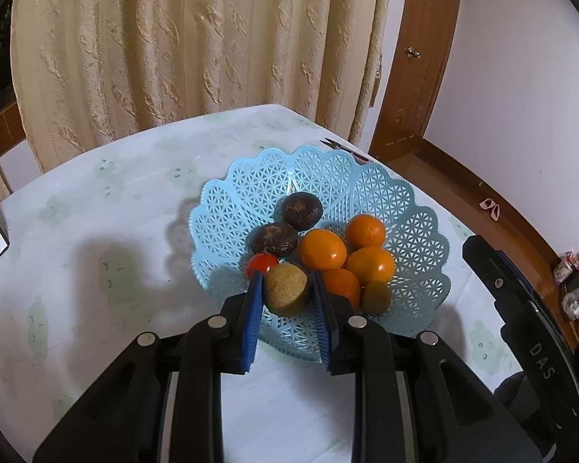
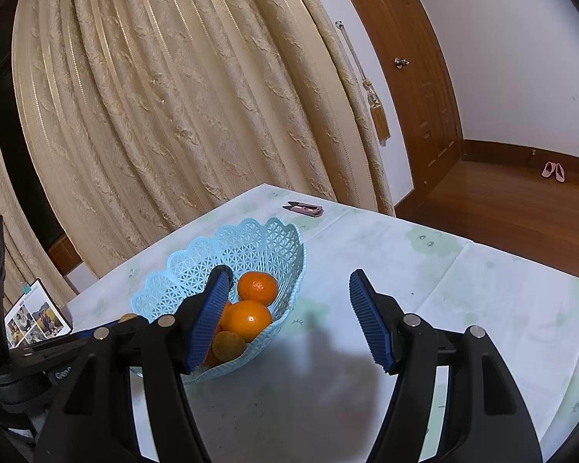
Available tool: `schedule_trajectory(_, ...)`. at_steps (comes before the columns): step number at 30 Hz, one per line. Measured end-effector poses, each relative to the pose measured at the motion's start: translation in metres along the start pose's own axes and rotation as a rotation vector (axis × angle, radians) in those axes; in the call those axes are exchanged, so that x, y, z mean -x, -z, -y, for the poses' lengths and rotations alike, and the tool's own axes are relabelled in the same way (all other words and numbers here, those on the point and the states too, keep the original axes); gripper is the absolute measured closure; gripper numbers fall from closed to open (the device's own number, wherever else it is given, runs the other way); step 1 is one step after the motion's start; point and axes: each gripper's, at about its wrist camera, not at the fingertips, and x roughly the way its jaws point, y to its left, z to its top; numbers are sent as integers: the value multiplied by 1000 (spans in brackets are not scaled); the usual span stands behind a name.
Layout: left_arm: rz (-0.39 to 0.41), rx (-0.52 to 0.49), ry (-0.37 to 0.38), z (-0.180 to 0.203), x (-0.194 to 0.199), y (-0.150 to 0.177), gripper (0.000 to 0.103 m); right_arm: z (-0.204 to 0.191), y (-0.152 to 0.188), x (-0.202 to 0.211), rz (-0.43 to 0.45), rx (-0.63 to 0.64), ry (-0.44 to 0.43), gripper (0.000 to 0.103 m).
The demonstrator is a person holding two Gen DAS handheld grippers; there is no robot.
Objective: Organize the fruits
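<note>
A light blue lattice basket (image 1: 413, 208) stands on the table and also shows in the right wrist view (image 2: 251, 247). It holds several oranges (image 1: 322, 249), two dark brown fruits (image 1: 302, 210), a small red tomato (image 1: 261, 263) and a green-brown kiwi (image 1: 375, 296). My left gripper (image 1: 286, 283) is shut on a tan kiwi (image 1: 287, 293) over the basket's near side. My right gripper (image 2: 287, 289) is open and empty, to the right of the basket above the table; its left finger (image 2: 208, 316) overlaps the basket in view.
The table (image 1: 115, 239) has a pale cloth with small cloud prints. Small pink snips (image 2: 304, 208) lie at its far edge. A photo frame (image 2: 34, 318) stands at the left. Beige curtains (image 1: 193, 38) hang behind; wood floor lies to the right.
</note>
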Motion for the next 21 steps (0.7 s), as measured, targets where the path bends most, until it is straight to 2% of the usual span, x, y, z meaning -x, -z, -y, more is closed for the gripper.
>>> schedule_trajectory(9, -8, 13, 12, -2, -2, 2, 75, 0, 1, -1, -4, 2, -1, 36)
schedule_trajectory(11, 2, 25, 4, -6, 1, 1, 57, 0, 1, -1, -3, -1, -1, 28)
schedule_trajectory(13, 11, 33, -6, -9, 5, 2, 54, 1, 1, -1, 1, -5, -1, 26)
schedule_trajectory(15, 12, 46, -15, -13, 7, 3, 45, 1, 1, -1, -4, -8, -2, 25)
schedule_trajectory(16, 18, 54, -29, -15, 10, 4, 37, 2, 1, -2, -8, -10, -3, 23)
schedule_trajectory(19, 48, 49, -75, -19, 17, 5, 30, 2, 2, -1, -8, -12, -7, 19)
schedule_trajectory(21, 64, 44, -101, -19, 21, 7, 19, 2, 2, -2, -15, -9, -13, 17)
